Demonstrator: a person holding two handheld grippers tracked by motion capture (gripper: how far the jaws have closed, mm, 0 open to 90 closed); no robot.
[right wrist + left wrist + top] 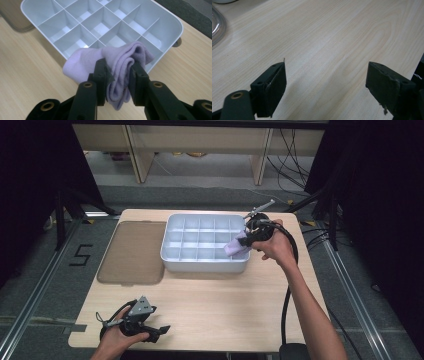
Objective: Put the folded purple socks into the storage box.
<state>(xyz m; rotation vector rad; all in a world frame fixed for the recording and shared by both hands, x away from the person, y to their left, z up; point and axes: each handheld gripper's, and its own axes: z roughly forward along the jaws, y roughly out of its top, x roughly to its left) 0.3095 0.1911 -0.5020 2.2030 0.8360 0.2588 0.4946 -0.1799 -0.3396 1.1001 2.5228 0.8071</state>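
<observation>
A white divided tray (170, 254) with several empty compartments stands at the middle back of the wooden table. My right gripper (246, 240) is shut on a folded lilac cloth (235, 247) and holds it over the tray's near right corner. In the right gripper view the lilac cloth (95, 61) is pinched between the jaws of the right gripper (119, 75), just above the tray's rim (176, 30). My left gripper (159, 331) rests open near the table's front left edge. In the left gripper view the left gripper (325, 80) has only bare wood between its wide-apart jaws.
A brownish translucent lid (132, 252) lies flat on the table left of the tray. A black cable (286, 307) trails from the right gripper down the table's right side. Wooden furniture legs and loose cables stand on the floor behind the table.
</observation>
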